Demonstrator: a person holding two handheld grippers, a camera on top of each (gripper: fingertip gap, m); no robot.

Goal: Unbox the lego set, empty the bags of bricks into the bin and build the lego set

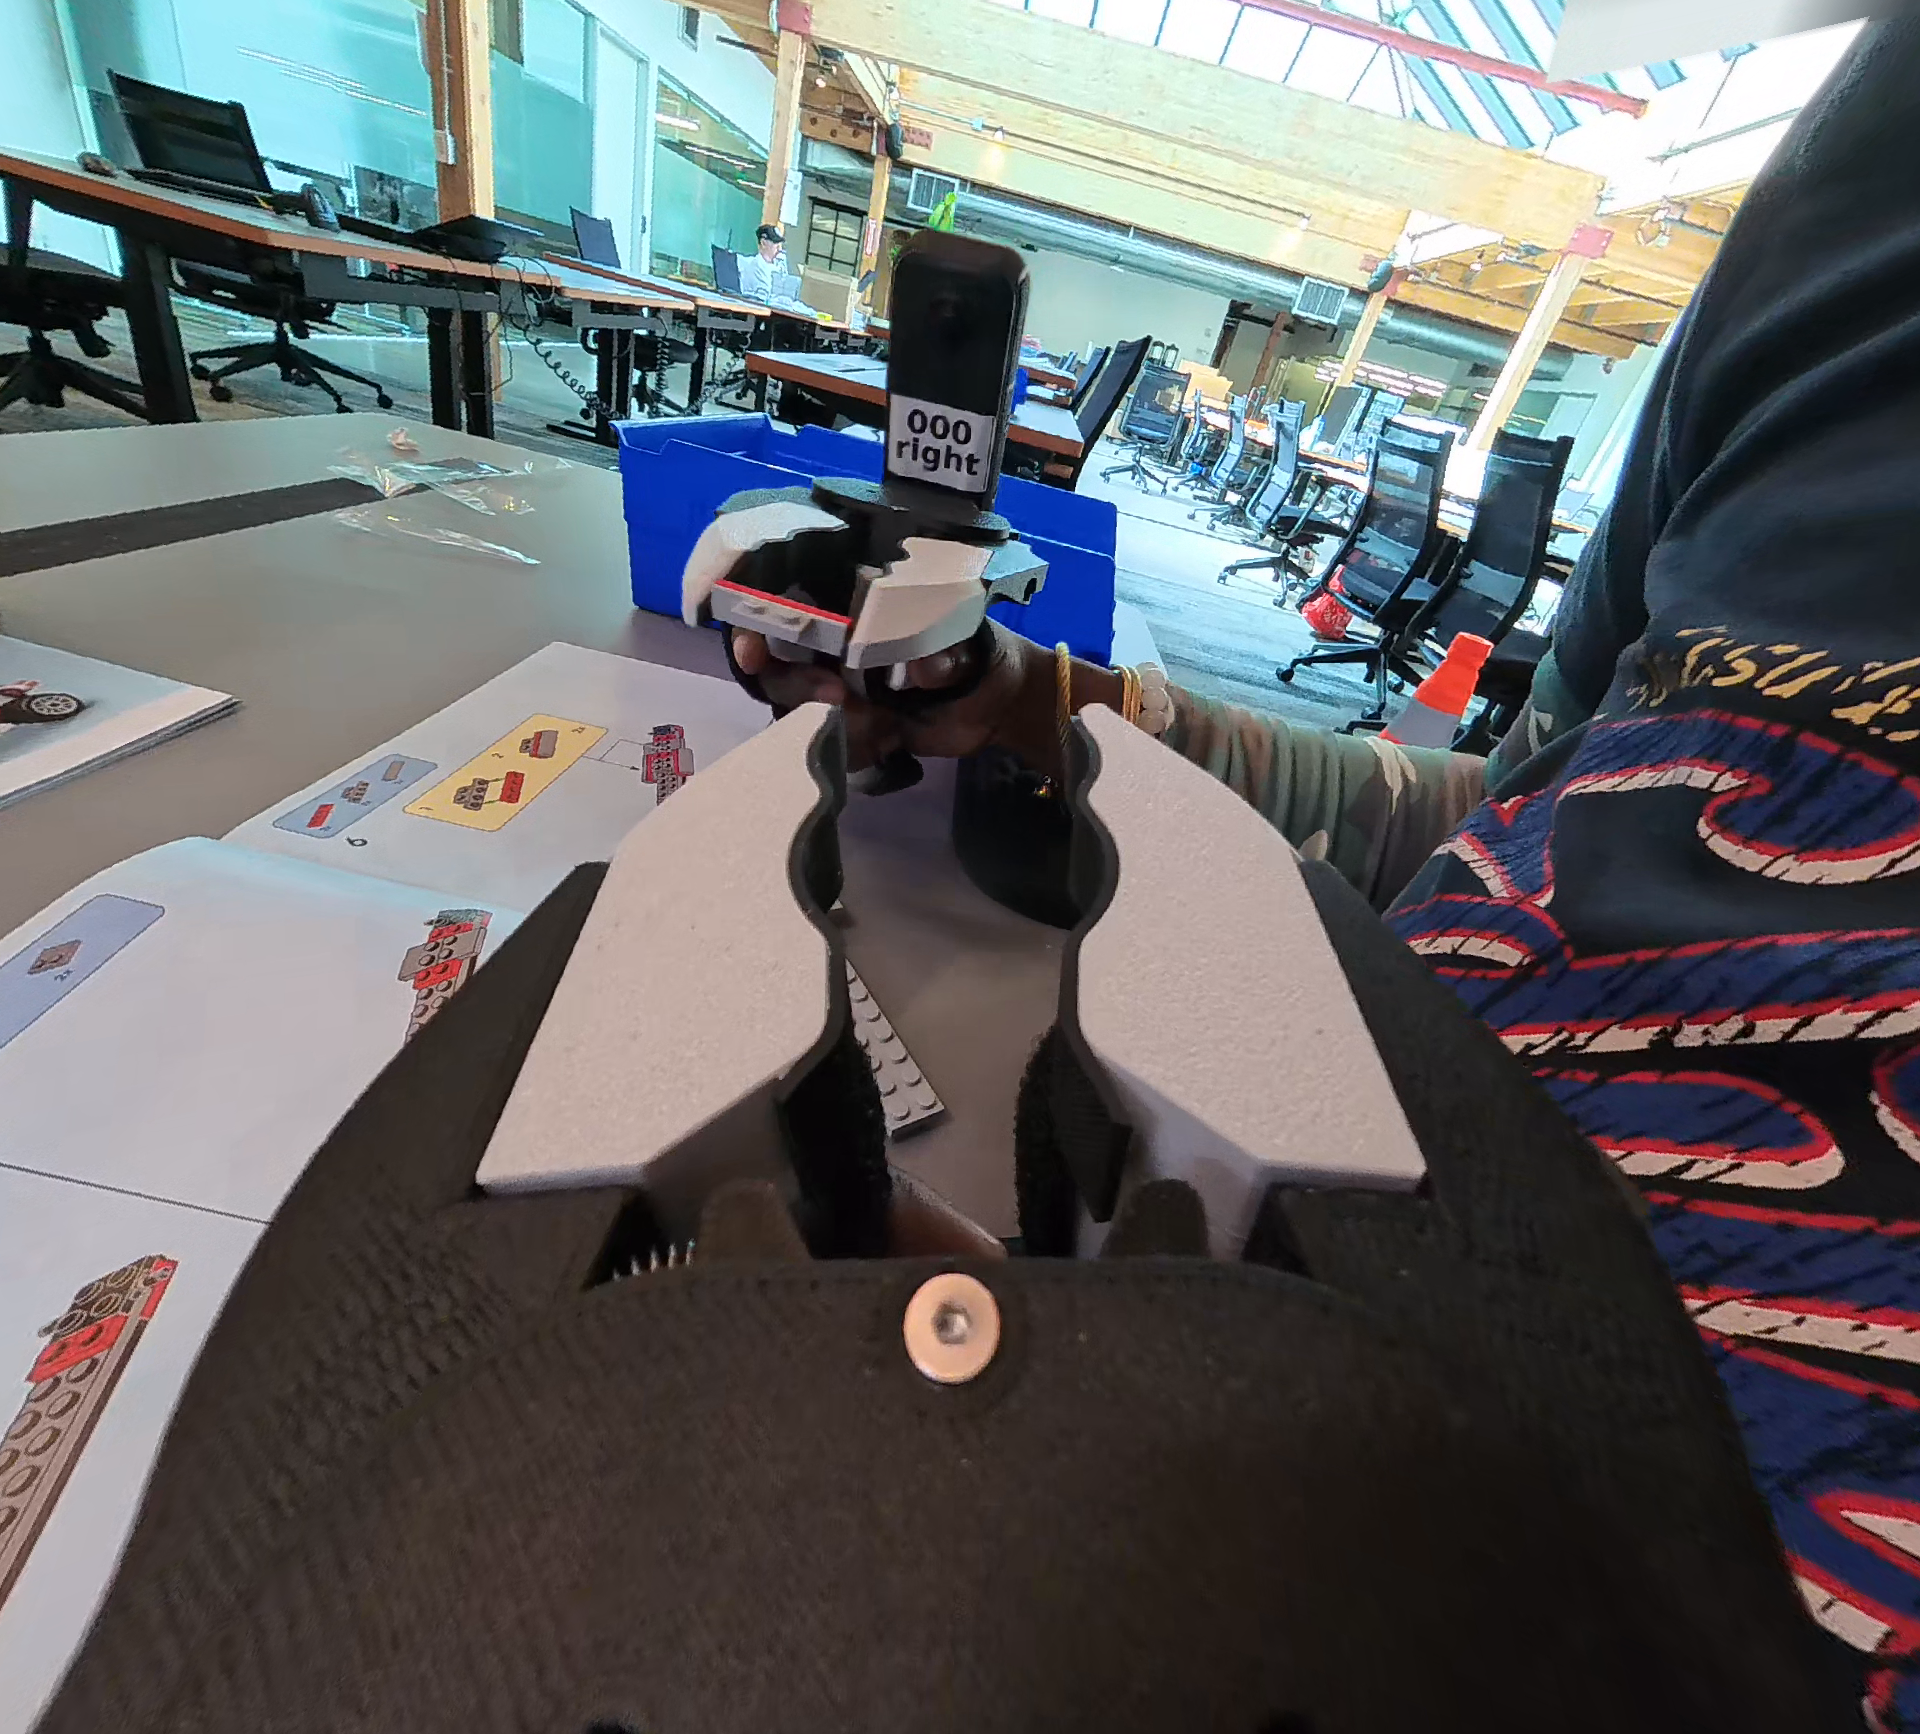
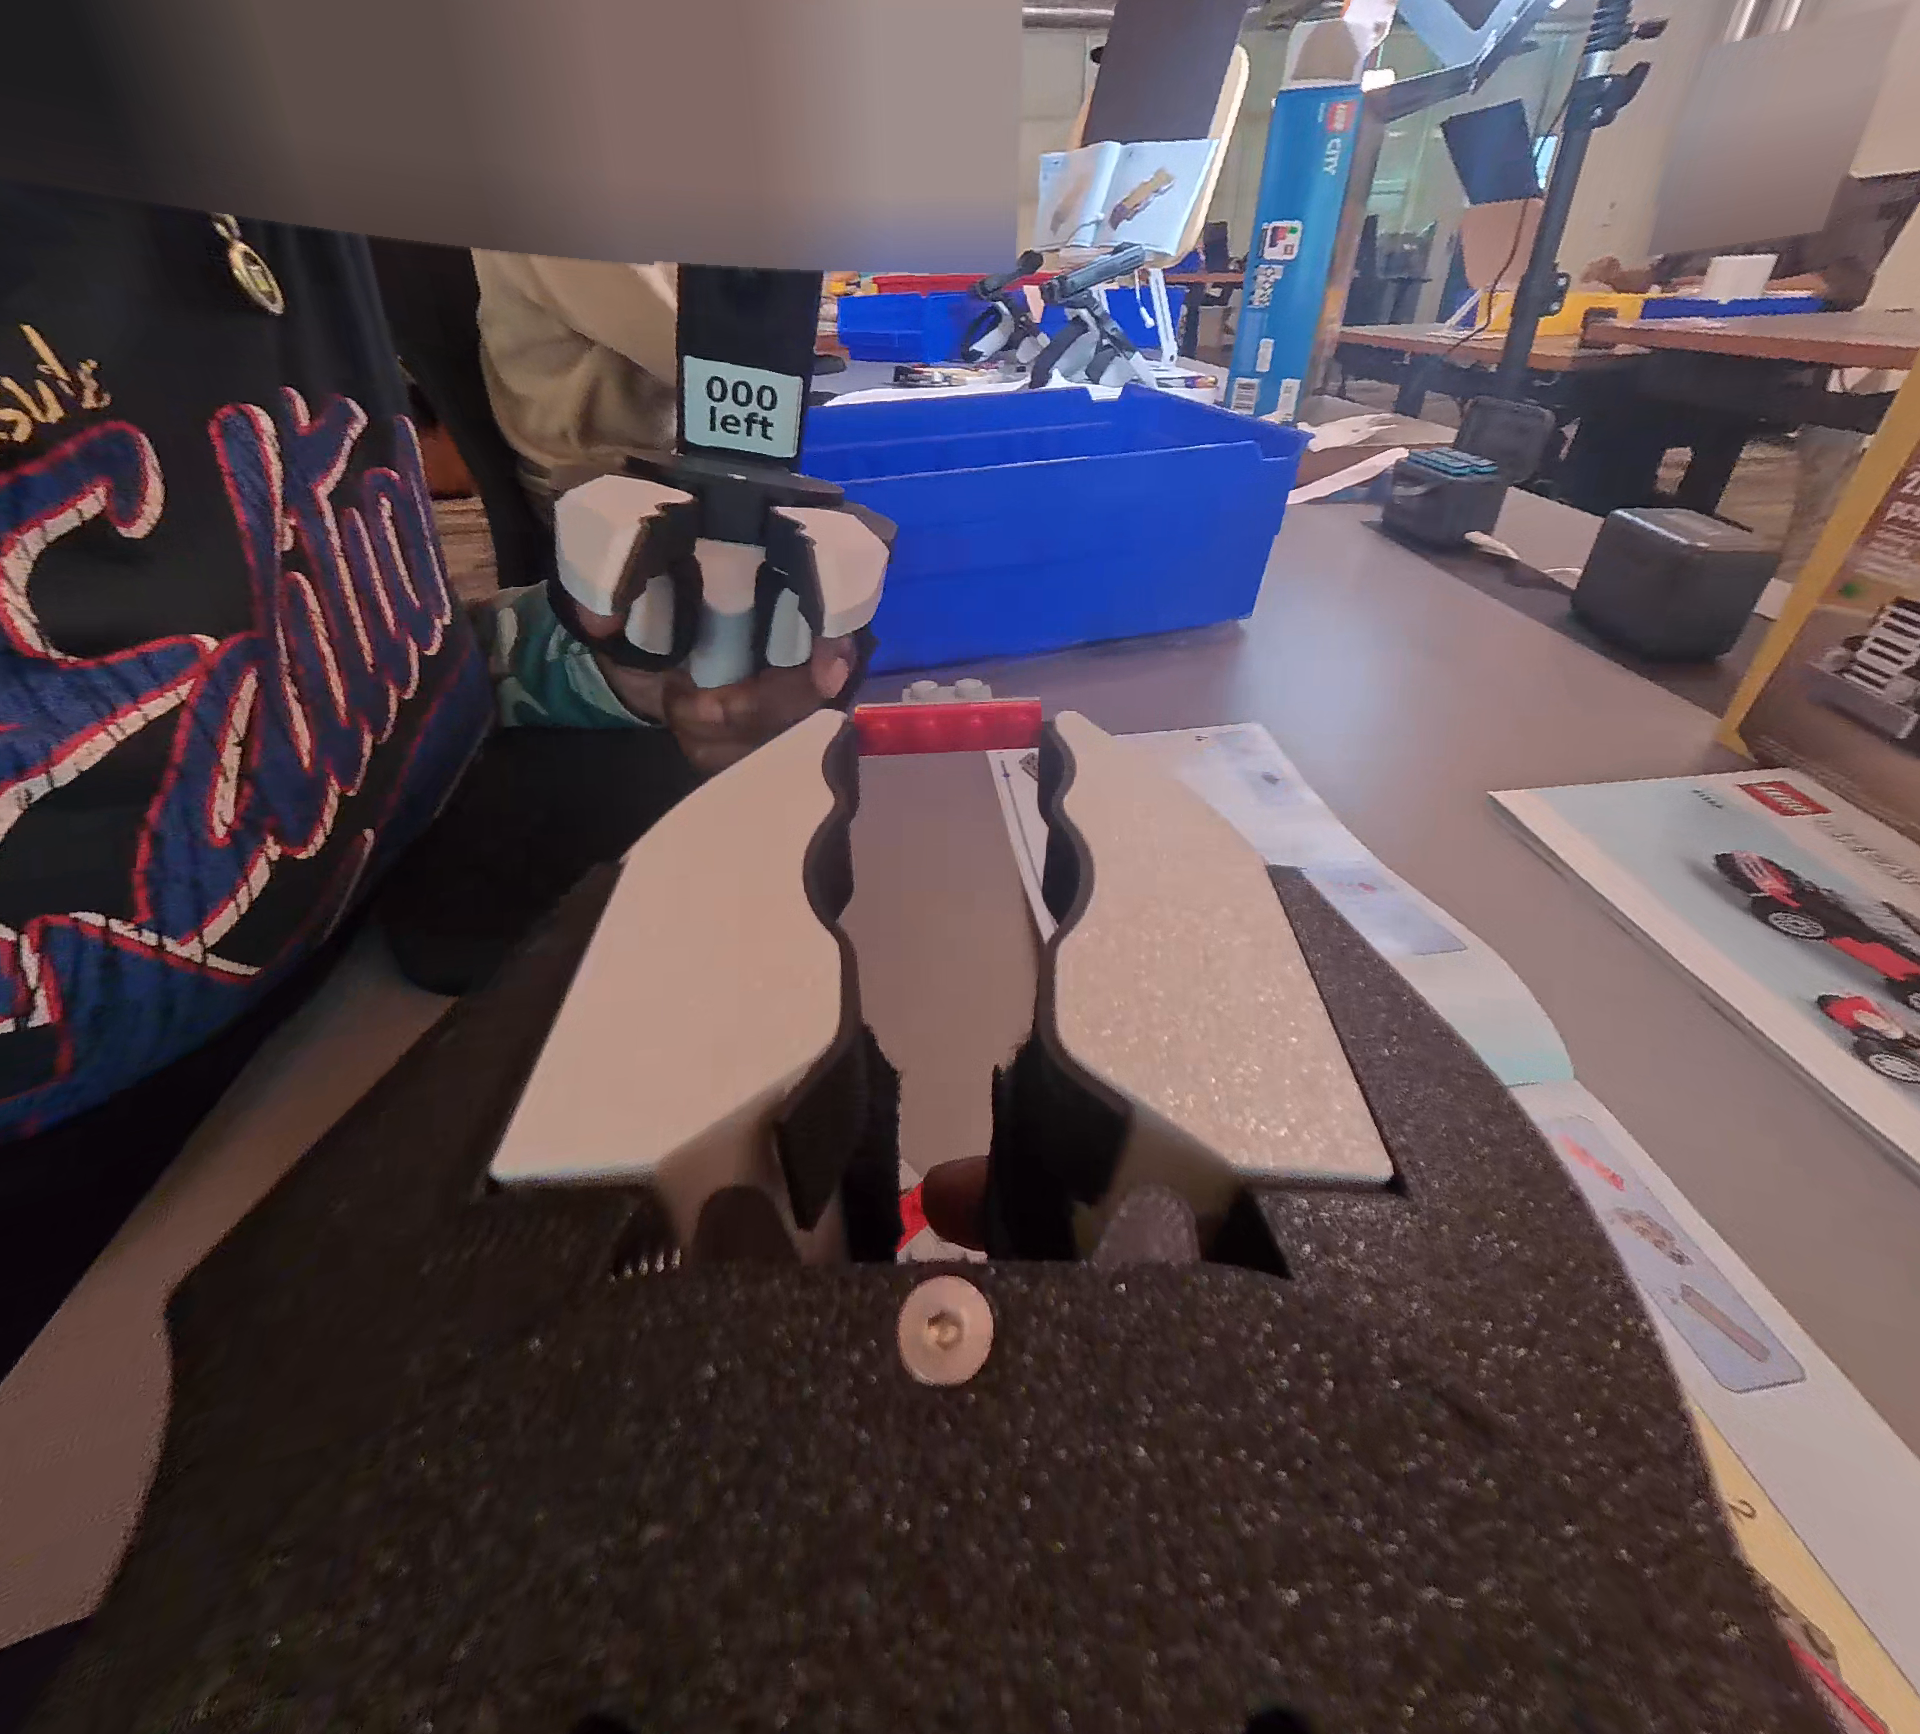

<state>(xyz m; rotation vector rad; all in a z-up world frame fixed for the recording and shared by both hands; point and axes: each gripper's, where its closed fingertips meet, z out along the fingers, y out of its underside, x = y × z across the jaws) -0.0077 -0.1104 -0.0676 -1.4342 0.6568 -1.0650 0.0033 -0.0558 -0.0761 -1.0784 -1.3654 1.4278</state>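
My right gripper (image 2: 948, 749) is shut on a small red plate with a grey piece on top (image 2: 945, 726), held across its fingertips above the table. In the left wrist view the right gripper (image 1: 795, 609) holds this red and grey piece (image 1: 769, 616) in the air in front of the blue bin (image 1: 1060, 541). My left gripper (image 1: 956, 734) is open and empty, just below and in front of it. A long grey studded plate (image 1: 896, 1066) lies on the table under its fingers. The left gripper (image 2: 722, 614) also shows in the right wrist view, facing me.
An open instruction booklet (image 1: 416, 863) lies left of the left gripper, and it shows under the right gripper (image 2: 1309, 905). A second booklet (image 2: 1766, 915) and the set's box (image 2: 1849, 645) are at the right. Empty plastic bags (image 1: 436, 489) lie farther back. The blue bin (image 2: 1039, 531) stands behind.
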